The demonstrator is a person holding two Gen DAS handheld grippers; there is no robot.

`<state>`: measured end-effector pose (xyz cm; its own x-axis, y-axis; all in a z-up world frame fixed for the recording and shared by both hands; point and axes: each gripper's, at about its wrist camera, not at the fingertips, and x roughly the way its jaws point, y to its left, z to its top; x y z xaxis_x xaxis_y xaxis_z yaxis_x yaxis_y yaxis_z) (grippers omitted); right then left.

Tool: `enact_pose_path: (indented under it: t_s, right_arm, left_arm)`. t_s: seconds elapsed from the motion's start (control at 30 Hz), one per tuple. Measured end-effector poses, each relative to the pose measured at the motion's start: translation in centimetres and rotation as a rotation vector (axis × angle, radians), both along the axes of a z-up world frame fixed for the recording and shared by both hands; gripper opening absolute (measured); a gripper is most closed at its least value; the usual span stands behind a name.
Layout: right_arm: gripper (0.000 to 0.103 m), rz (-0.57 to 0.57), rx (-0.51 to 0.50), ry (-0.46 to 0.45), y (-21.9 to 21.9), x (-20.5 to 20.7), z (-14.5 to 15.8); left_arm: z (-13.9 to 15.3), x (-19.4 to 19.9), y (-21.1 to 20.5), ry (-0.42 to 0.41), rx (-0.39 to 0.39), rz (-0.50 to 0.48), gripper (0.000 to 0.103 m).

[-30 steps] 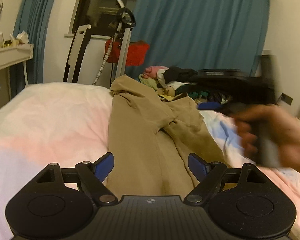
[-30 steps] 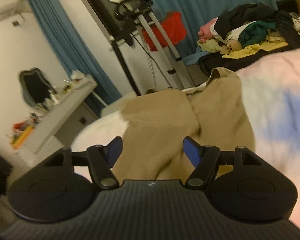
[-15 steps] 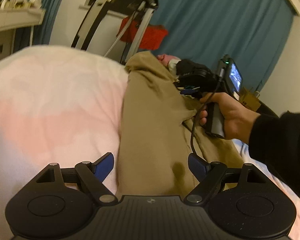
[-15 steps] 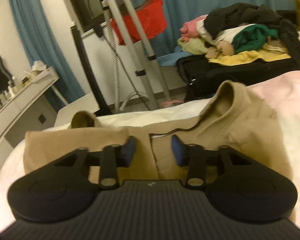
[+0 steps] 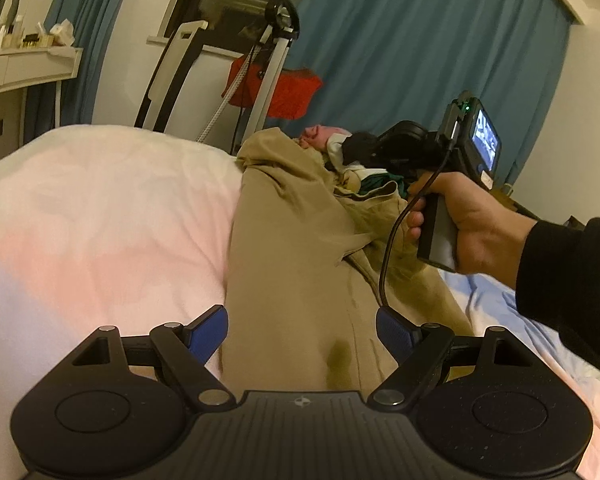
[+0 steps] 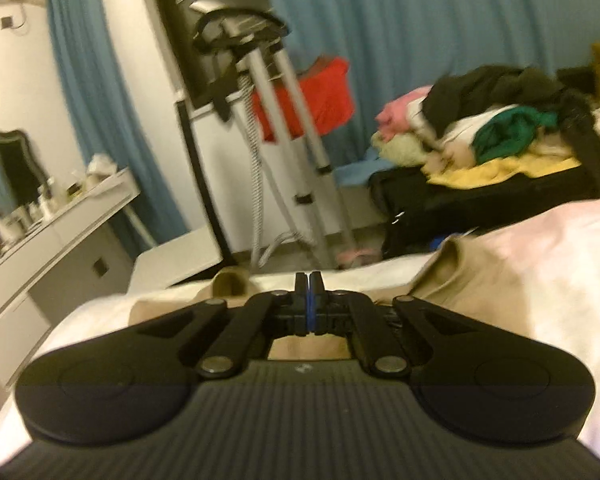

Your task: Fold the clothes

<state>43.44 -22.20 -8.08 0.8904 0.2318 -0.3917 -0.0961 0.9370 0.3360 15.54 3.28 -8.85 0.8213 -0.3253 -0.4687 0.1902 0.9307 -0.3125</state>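
Pink bedding [image 5: 100,216] fills the left of the frame; tan trousers [image 5: 300,240] run lengthwise up the centre. Low centre, the left gripper [image 5: 302,330] gapes wide and empty, straddling their near end. Right gripper [image 6: 308,304], upper right, is clamped shut at their far end; whether it pinches cloth is hidden.

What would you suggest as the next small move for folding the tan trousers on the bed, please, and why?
Probably bring the left gripper down onto the near end of the tan trousers and close it. It is open above the cloth, gripping nothing, while the right gripper is shut at the far end; whether it pinches fabric is hidden. With both ends held, the fold across the bed could start.
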Motion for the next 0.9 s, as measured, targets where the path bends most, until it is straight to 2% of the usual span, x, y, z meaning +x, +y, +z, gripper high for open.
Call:
enact_pose_path:
  t_s: [0.07, 0.17, 0.3, 0.4, 0.5, 0.53, 0.57, 0.6, 0.63, 0.67, 0.7, 0.8, 0.9]
  right_arm:
    - [0.005, -0.011, 0.016, 0.023, -0.7, 0.4, 0.0]
    - [0.007, 0.02, 0.072, 0.126, -1.3, 1.7, -1.5]
    - [0.008, 0.059, 0.069, 0.211, -0.9, 2.5, -3.9]
    - [0.009, 0.06, 0.062, 0.252, -0.8, 2.5, -5.1]
    - [0.008, 0.061, 0.085, 0.249, -1.3, 2.2, -5.3]
    - [0.018, 0.063, 0.095, 0.247, -1.4, 2.1, -5.3]
    - [0.032, 0.07, 0.112, 0.24, -1.5, 2.2, -5.2]
    - [0.039, 0.077, 0.128, 0.234, -1.6, 2.2, -5.1]
    - [0.059, 0.081, 0.141, 0.223, -1.7, 2.2, -4.9]
    - [0.074, 0.076, 0.148, 0.2, -1.6, 2.1, -4.6]
    - [0.077, 0.072, 0.155, 0.176, -1.5, 2.0, -4.4]
    - [0.076, 0.039, 0.131, 0.121, -0.8, 2.1, -3.9]
    - [0.065, 0.038, 0.07, 0.165, 0.0, 3.4, -4.4]
  left_arm:
    - [-0.1, 0.1, -0.1, 0.001, 0.004, -0.004, 0.083]
    - [-0.6, 0.4, 0.0, 0.007, 0.005, -0.001, 0.083]
    - [-1.3, 1.2, 0.5, 0.04, -0.025, 0.012, 0.083]
    - [-1.7, 1.5, 0.9, 0.064, -0.051, 0.019, 0.083]
    - [-2.0, 1.6, 1.2, 0.082, -0.072, 0.024, 0.083]
    - [-1.9, 1.6, 1.3, 0.084, -0.077, 0.025, 0.083]
    - [-1.9, 1.5, 1.3, 0.083, -0.08, 0.025, 0.083]
    - [-1.9, 1.5, 1.3, 0.081, -0.079, 0.026, 0.083]
    - [-1.8, 1.4, 1.3, 0.077, -0.077, 0.026, 0.083]
    - [-1.8, 1.4, 1.2, 0.074, -0.074, 0.026, 0.083]
    - [-1.7, 1.3, 1.1, 0.071, -0.072, 0.025, 0.083]
    - [-1.8, 1.3, 1.0, 0.071, -0.068, 0.024, 0.083]
    - [-2.0, 1.5, 1.1, 0.08, -0.073, 0.024, 0.083]
